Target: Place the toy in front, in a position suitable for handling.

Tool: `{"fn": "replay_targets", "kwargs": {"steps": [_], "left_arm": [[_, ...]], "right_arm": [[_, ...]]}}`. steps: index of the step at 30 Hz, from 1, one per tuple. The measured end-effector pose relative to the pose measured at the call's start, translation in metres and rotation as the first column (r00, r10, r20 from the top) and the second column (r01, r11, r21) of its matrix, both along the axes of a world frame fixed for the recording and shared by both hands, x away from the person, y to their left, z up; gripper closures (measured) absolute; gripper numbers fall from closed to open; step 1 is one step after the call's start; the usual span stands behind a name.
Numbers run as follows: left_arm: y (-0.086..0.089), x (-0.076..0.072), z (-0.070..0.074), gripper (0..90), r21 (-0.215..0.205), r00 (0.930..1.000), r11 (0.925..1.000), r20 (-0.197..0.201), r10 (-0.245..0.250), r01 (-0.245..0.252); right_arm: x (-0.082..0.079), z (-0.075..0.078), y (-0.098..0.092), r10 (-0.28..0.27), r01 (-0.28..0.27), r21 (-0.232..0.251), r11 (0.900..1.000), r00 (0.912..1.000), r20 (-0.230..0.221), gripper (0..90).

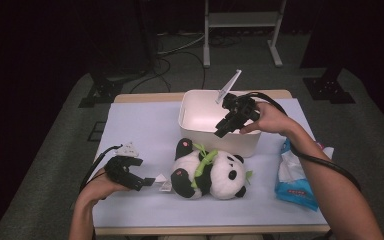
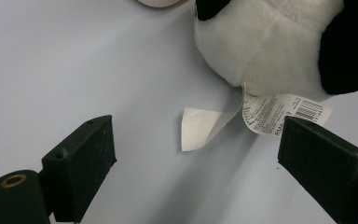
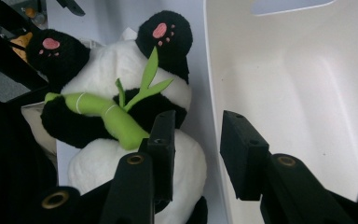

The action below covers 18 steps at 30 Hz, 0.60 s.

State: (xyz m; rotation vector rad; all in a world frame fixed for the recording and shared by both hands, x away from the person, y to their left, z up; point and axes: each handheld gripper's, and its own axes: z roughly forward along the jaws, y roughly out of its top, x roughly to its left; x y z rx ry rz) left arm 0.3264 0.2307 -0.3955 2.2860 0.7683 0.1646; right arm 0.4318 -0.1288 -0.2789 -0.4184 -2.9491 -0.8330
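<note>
1. A plush panda (image 1: pixel 210 172) lies on its back on the pale blue bench (image 1: pixel 140 125), just in front of a white tub (image 1: pixel 200 117); its head points toward the person's right, and its black feet with pink pads toward the left and the tub.
2. The panda hugs a green bamboo stalk (image 3: pixel 112 116) with leaves across its belly.
3. A white care label (image 2: pixel 279 112) with print and a barcode hangs from the toy's seam and lies flat on the bench, next to a second, blank tag (image 2: pixel 200 128) that curls at one end.
4. The left gripper (image 1: pixel 141 176) rests low on the bench left of the panda, pointing at the labels; its jaws stand wide apart with nothing between them, and one jaw sits just in front of the printed label.
5. The right gripper (image 1: pixel 225 125) is held above the tub's near wall, tilted down; its jaws are partly apart, clamped on nothing, with the tub's rim below the gap.
6. The tub's inside is bare white plastic.
7. A blue pack of tissues (image 1: pixel 295 177) lies at the bench's right edge, well apart from the panda.
</note>
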Motion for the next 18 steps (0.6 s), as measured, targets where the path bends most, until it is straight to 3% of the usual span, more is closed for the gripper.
{"fn": "replay_targets", "kwargs": {"steps": [8, 18], "left_arm": [[0.001, 0.003, -0.001, 10.1, -0.004, 1.0, 1.0, -0.004, 0.0, 0.0], [0.002, 0.003, 0.001, 10.0, -0.007, 1.0, 1.0, 0.001, 0.001, -0.001]], "right_arm": [[-0.012, 0.008, -0.012, 0.001, -0.001, 0.039, 0.999, 1.0, 0.003, 61.0], [-0.032, 0.012, -0.013, 0.038, -0.038, 0.047, 0.998, 0.9993, 0.005, 56.4]]}}
